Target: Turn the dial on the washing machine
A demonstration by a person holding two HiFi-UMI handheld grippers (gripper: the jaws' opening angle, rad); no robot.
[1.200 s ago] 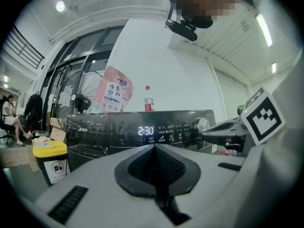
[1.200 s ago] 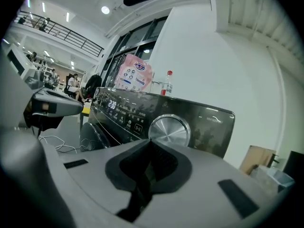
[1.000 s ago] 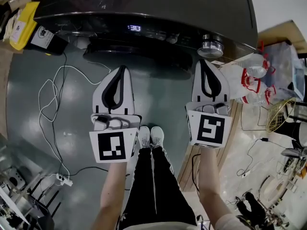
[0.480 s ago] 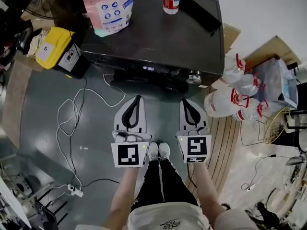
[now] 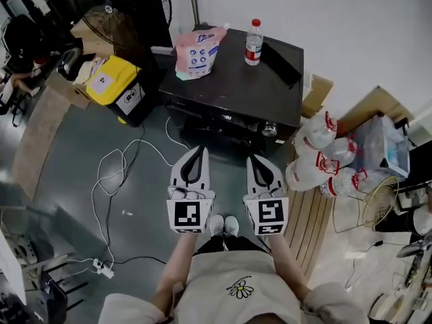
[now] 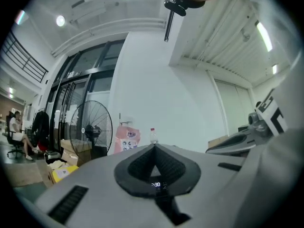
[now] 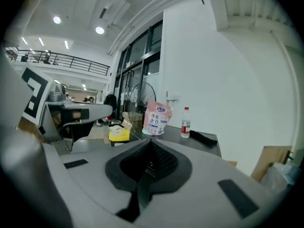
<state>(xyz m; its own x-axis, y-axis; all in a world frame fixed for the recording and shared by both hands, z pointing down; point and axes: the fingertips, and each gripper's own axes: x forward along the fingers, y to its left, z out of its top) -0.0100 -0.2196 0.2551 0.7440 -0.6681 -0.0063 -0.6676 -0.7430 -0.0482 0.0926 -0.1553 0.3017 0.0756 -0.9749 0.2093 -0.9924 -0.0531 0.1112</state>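
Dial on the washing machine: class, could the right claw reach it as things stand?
Probably yes: the dial is just ahead of the right claw and nothing stands between them, though the claw is shut.

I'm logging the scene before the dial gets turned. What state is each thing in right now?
Washer: display lit.
Dial: untouched, no gripper on it.
Left gripper: shut, empty, short of the washer.
Right gripper: shut, empty, short of the dial.
Bottle: upright, capped, on the washer top.
Pouch: standing on the washer top.
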